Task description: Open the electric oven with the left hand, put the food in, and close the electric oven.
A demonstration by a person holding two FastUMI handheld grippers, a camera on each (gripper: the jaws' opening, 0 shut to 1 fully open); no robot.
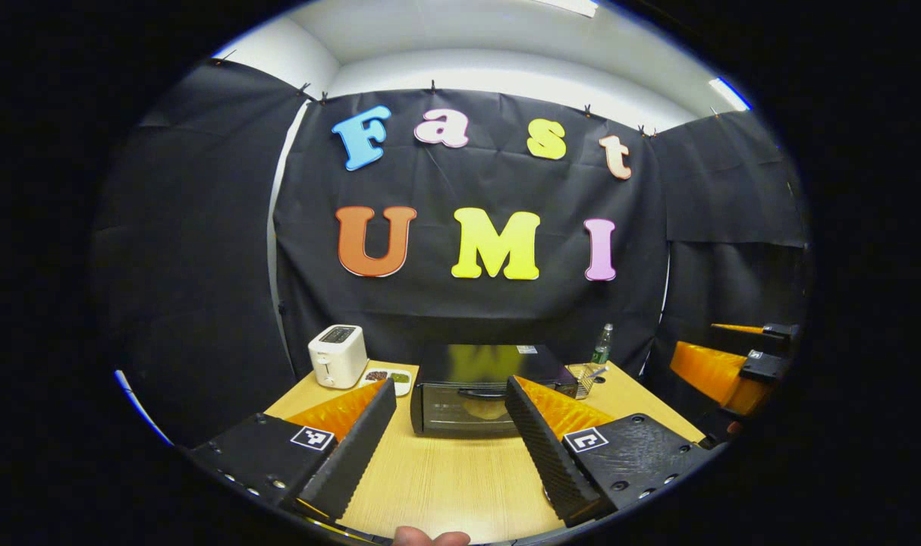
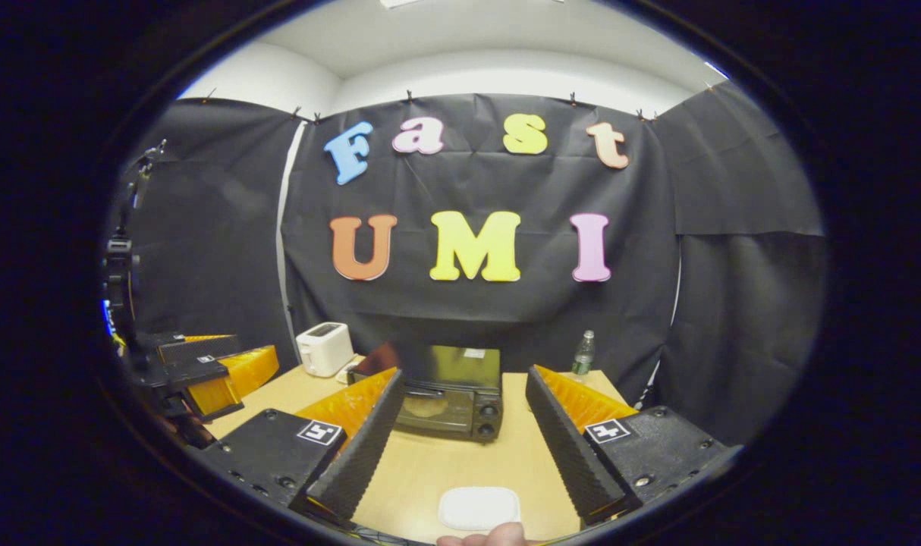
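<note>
The black electric oven stands at the back of the wooden table with its glass door closed and its handle across the top of the door. In the right gripper view the oven is seen from the right, knobs on its right side. A small white plate of food sits between the toaster and the oven. My left gripper is open, well short of the oven door, holding nothing. My right gripper is open and empty above the table.
A white toaster stands left of the oven; a wire basket and a bottle stand to its right. A flat white rounded thing lies near the table's front edge. The other gripper hovers at far right.
</note>
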